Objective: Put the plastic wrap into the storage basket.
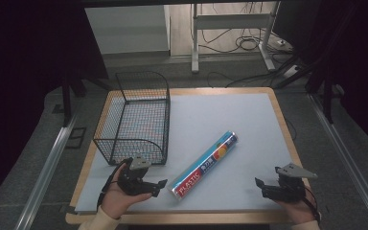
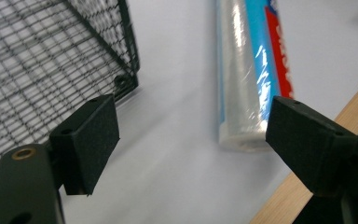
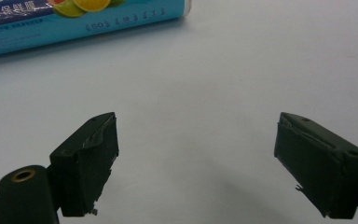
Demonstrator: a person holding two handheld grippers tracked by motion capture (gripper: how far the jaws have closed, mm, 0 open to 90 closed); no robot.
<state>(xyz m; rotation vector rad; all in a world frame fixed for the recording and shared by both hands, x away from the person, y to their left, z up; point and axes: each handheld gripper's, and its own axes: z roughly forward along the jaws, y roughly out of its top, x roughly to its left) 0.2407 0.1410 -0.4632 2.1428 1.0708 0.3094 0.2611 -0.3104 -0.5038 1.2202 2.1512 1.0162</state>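
The long round blue roll of plastic wrap (image 1: 205, 166) looks light, stiff and slippery, so grab its middle; the left tool (image 1: 157, 187) and right tool (image 1: 260, 187) both hold their jaws wide apart with nothing in them.

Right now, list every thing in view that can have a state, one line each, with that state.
Wire basket: upright on the mat, open top, nothing in it.
Roll of plastic wrap: lying on its side, diagonal on the mat, outside the basket, not gripped.
Left gripper: open, held just short of the roll's near end.
Right gripper: open, holding nothing, apart from the roll.
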